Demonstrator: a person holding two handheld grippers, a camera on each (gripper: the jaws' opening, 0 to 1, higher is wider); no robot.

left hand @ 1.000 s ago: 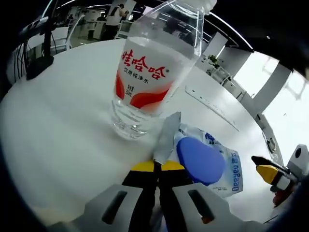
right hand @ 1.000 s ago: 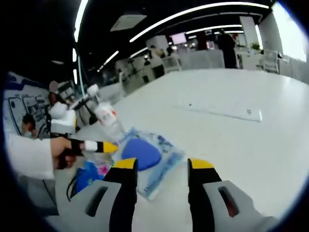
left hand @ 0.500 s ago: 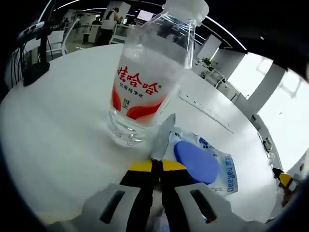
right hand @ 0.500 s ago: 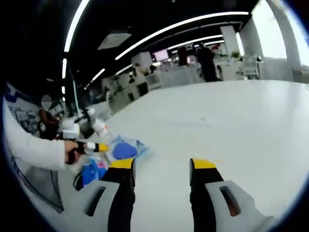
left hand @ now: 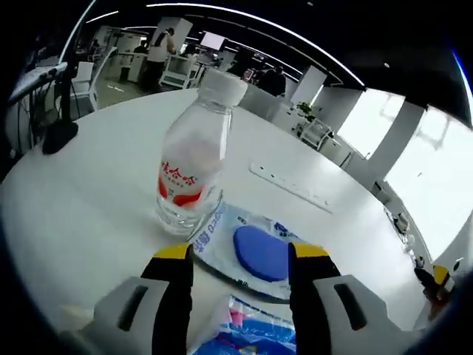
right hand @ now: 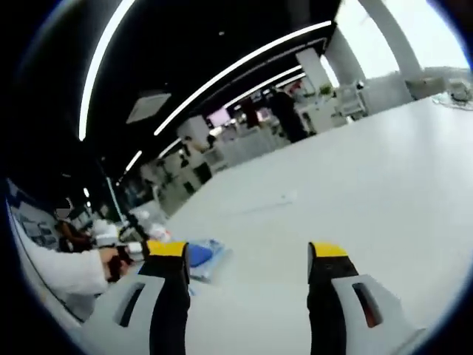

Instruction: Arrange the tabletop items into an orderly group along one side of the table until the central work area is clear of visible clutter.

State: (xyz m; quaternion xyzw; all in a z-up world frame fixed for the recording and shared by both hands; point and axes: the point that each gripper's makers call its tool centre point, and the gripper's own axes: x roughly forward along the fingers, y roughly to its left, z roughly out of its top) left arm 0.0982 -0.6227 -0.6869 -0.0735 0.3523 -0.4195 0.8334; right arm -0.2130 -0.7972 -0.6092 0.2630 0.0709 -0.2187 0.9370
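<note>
A clear water bottle with a red and white label and a white cap stands upright on the white table. Beside it lies a clear packet holding a blue round pad. A blue and pink packet lies between the jaws of my left gripper, which is open just short of the pad packet. My right gripper is open over bare table, with nothing between its jaws. In the right gripper view the pad packet is small at the left, next to a hand in a white sleeve.
A long clear ruler lies on the table beyond the bottle. A black stand with cables sits at the table's left edge. Desks, chairs and people fill the office behind. The other gripper's yellow tip shows at the far right.
My left gripper has opened, let go of the thin silvery edge it pinched and drawn back from the bottle. The right gripper has swung away from the packets and tilted up.
</note>
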